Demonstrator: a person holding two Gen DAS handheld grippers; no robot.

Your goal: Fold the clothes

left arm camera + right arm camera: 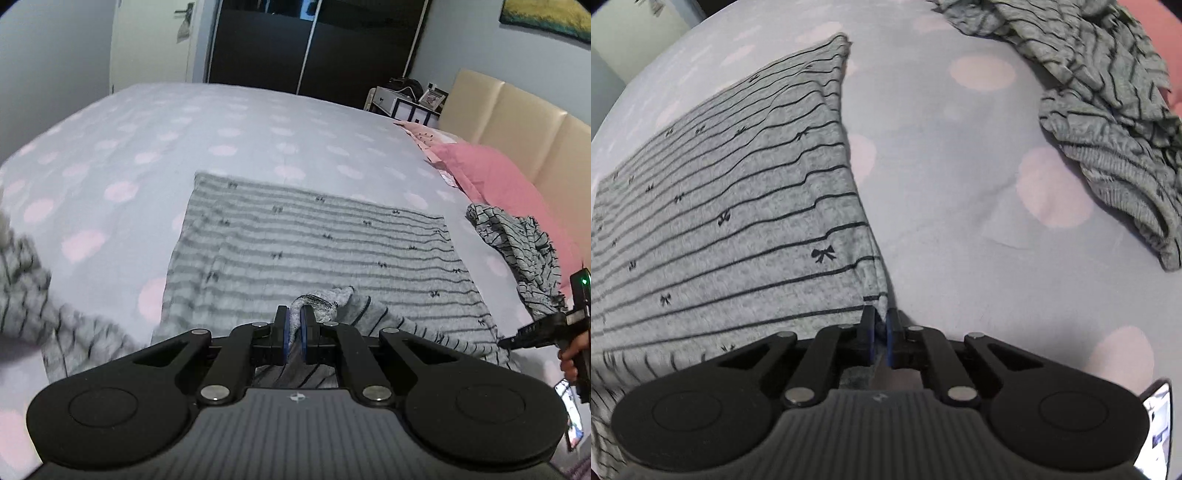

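Observation:
A grey striped garment with small black bows (314, 243) lies spread flat on the bed; it also shows in the right wrist view (731, 206). My left gripper (294, 317) is shut on a bunched grey cuff of this garment at its near edge. A blurred sleeve (33, 295) hangs at the left. My right gripper (881, 321) is shut on the garment's near right edge, low against the bed. It also shows at the right in the left wrist view (517, 338). A second crumpled striped garment (1108, 122) lies to the right; the left wrist view shows it too (521, 251).
The bed has a pale sheet with pink dots (166, 129). Pink pillows (495, 177) and a cream headboard (517, 118) are at the right. A dark wardrobe (314, 44) and a nightstand (402, 101) stand beyond the bed. A phone (570, 413) lies at the right edge.

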